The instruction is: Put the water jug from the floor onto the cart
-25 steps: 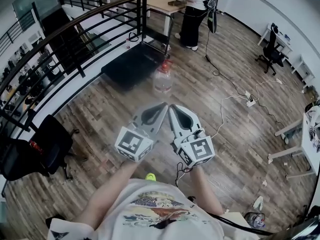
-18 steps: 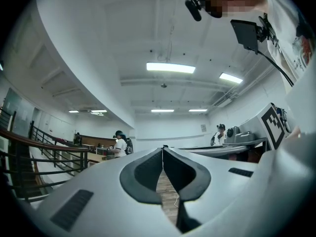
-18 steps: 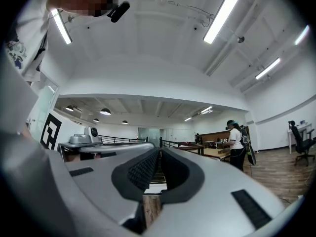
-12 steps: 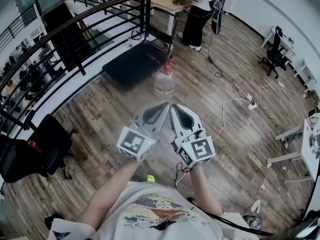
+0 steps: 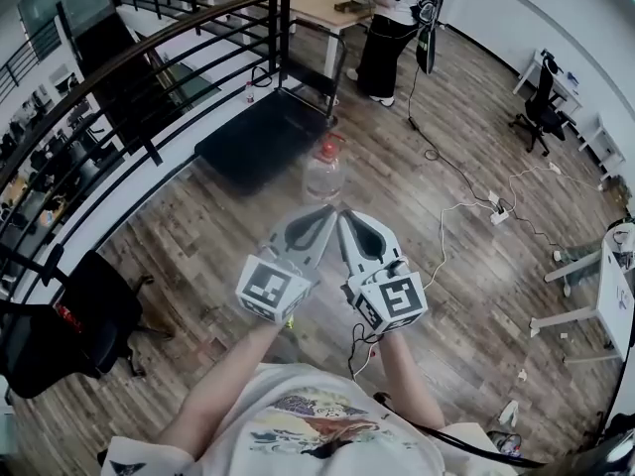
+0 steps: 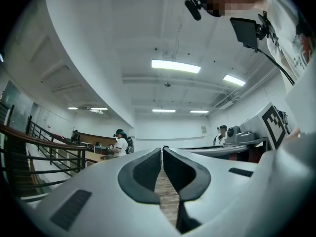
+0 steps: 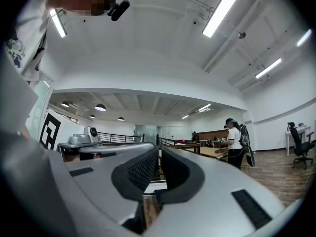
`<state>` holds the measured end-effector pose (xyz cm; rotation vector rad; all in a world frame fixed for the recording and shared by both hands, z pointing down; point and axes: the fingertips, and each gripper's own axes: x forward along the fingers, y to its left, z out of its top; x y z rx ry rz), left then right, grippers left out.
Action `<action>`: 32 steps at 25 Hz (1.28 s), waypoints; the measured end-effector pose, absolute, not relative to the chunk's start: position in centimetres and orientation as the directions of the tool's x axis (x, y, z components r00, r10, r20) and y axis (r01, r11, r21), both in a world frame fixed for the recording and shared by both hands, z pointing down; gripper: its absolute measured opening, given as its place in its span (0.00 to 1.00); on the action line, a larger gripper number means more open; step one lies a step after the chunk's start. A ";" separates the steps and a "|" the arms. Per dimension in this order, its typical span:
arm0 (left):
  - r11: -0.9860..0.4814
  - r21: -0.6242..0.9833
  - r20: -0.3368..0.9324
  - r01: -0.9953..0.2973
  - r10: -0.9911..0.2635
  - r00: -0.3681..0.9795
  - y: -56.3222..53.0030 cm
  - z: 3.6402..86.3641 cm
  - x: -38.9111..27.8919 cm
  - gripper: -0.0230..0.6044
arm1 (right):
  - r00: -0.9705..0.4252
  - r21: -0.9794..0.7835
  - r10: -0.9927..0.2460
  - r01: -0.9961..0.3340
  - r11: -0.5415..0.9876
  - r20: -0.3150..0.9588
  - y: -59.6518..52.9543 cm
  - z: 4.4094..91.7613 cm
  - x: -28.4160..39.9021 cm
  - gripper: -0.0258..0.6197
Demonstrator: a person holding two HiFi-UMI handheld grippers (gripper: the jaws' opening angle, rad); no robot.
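Seen from the head view, the left gripper (image 5: 322, 212) and right gripper (image 5: 345, 216) are held out side by side over a wood-plank floor (image 5: 198, 226), tips nearly meeting and pointed toward the water jug (image 5: 323, 172). The clear, red-capped jug stands upright on the floor just beside the near corner of the low black cart (image 5: 263, 137), whose deck carries nothing. Only this view takes in the jug, the cart and the ground around them: a dark railing (image 5: 149, 58) curving along the left, a black office chair (image 5: 89, 305) at lower left, and white cables (image 5: 466, 201) trailing across the boards to the right. The two gripper views look level across the room and settle the state of the tools instead: the left gripper's jaws are pressed together with nothing between them, a sliver of floor showing below the pads, and the right gripper's jaws likewise meet on nothing. These views also give the ceiling with its strip lights (image 6: 175, 66), which the downward-looking head camera misses. All three views catch a person in a white top (image 5: 389, 18) standing at a wooden desk (image 5: 317, 3) at the far end of the room, well apart from the jug.
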<state>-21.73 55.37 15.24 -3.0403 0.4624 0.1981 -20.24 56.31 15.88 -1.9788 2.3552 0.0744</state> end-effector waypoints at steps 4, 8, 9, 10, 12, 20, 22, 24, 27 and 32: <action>-0.955 -0.043 -0.124 -0.292 -0.285 0.950 50.6 15.3 -21.2 0.06 | -0.162 0.000 -0.984 -0.987 0.162 -0.079 51.5 15.7 -19.7 0.09; -0.962 -0.061 -0.116 -0.267 -0.259 0.959 46.6 15.6 -19.9 0.06 | -0.139 -0.010 -0.984 -0.990 0.140 -0.111 47.3 15.3 -18.3 0.09; -0.963 -0.065 -0.116 -0.260 -0.252 0.961 45.6 15.7 -19.5 0.06 | -0.132 -0.010 -0.984 -0.991 0.134 -0.120 46.3 15.2 -17.9 0.09; -0.965 -0.066 -0.117 -0.254 -0.246 0.962 44.7 15.8 -19.2 0.06 | -0.124 -0.013 -0.985 -0.992 0.126 -0.121 45.3 15.4 -17.5 0.09; -0.968 -0.064 -0.116 -0.242 -0.234 0.965 42.9 16.2 -18.7 0.06 | -0.110 -0.015 -0.988 -0.994 0.113 -0.111 43.6 15.8 -17.1 0.09; -0.975 -0.052 -0.125 -0.214 -0.206 0.970 37.1 17.5 -18.3 0.06 | -0.095 0.003 -0.993 -0.995 0.095 -0.065 37.8 17.2 -16.8 0.09; -0.976 -0.043 -0.118 -0.213 -0.207 0.971 36.2 17.9 -18.3 0.06 | -0.095 0.007 -0.994 -0.996 0.094 -0.051 36.9 17.5 -16.8 0.09; -0.976 -0.033 -0.112 -0.215 -0.210 0.971 35.6 18.0 -18.2 0.06 | -0.094 0.012 -0.995 -0.996 0.094 -0.040 36.1 17.8 -16.8 0.09; -0.975 -0.027 -0.102 -0.221 -0.217 0.971 34.3 18.5 -18.1 0.06 | -0.088 0.010 -0.996 -0.996 0.088 -0.028 34.8 18.4 -16.5 0.09; -0.970 -0.021 -0.092 -0.244 -0.241 0.966 31.7 19.2 -17.8 0.06 | -0.105 0.008 -0.994 -0.995 0.104 -0.024 32.3 18.8 -16.2 0.09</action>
